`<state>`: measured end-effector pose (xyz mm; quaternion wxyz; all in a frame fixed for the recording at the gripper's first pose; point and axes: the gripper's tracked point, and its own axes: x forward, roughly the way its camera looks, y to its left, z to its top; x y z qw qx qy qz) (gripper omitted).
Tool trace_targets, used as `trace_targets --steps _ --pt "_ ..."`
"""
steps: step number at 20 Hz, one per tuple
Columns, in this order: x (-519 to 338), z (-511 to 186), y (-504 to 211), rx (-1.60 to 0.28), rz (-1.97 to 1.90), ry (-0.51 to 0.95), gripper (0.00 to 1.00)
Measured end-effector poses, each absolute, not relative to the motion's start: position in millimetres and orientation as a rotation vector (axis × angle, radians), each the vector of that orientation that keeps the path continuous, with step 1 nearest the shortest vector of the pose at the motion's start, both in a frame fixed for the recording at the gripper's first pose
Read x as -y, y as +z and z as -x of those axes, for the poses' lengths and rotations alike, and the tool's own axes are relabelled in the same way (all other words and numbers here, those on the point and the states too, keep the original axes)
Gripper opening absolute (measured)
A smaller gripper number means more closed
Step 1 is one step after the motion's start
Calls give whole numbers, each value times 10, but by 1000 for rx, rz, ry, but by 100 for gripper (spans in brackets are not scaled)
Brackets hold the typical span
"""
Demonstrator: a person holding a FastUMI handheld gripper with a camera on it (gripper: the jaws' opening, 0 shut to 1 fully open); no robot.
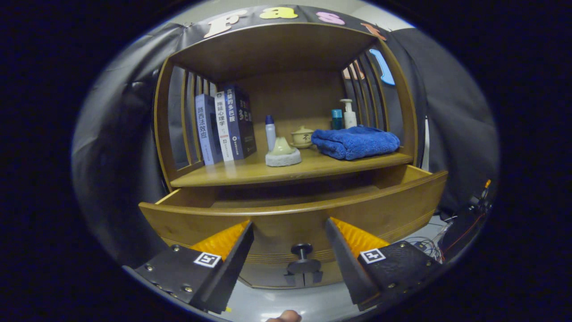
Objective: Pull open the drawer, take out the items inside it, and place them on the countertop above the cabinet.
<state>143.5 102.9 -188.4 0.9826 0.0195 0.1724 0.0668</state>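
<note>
Nearest, the tool (289, 241) points at a wooden cabinet, its two fingers (232, 250) spread wide apart and holding nothing. A fingertip of the person (284, 316) shows just below it.

Between the fingers, and touching neither, stands a small dark knob (302, 248) on a short stem, fixed to the middle of the drawer front (393, 210).

The drawer (277, 199) is already pulled part way out beneath the cabinet's shelf. Its inside is seen at a shallow angle and in shadow, so whatever lies in it cannot be made out.

The drawer looks like solid wood: stiff and probably fairly heavy. The knob is the natural place to grip it, though it is small, round and likely smooth, so the fingers could slip off unless they close squarely on it. A straight, level pull should suit it best.

Above the drawer is the table (250, 172), the cabinet's wooden top, where the items are to go. It is already crowded:
- upright books (225, 127) on one side
- a slim bottle (270, 132)
- a pale cone on a round base (283, 152)
- a lidded cup (302, 136)
- a folded blue towel (355, 141)
- a pump bottle (349, 114) and a teal container (336, 119) behind the towel

The front edge of the table offers the most open wood.
</note>
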Motion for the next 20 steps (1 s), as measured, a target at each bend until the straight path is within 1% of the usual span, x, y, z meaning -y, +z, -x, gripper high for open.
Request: trace_targets --steps 20 --pt "-1149 -1908 -1975 -364 -57 125 97"
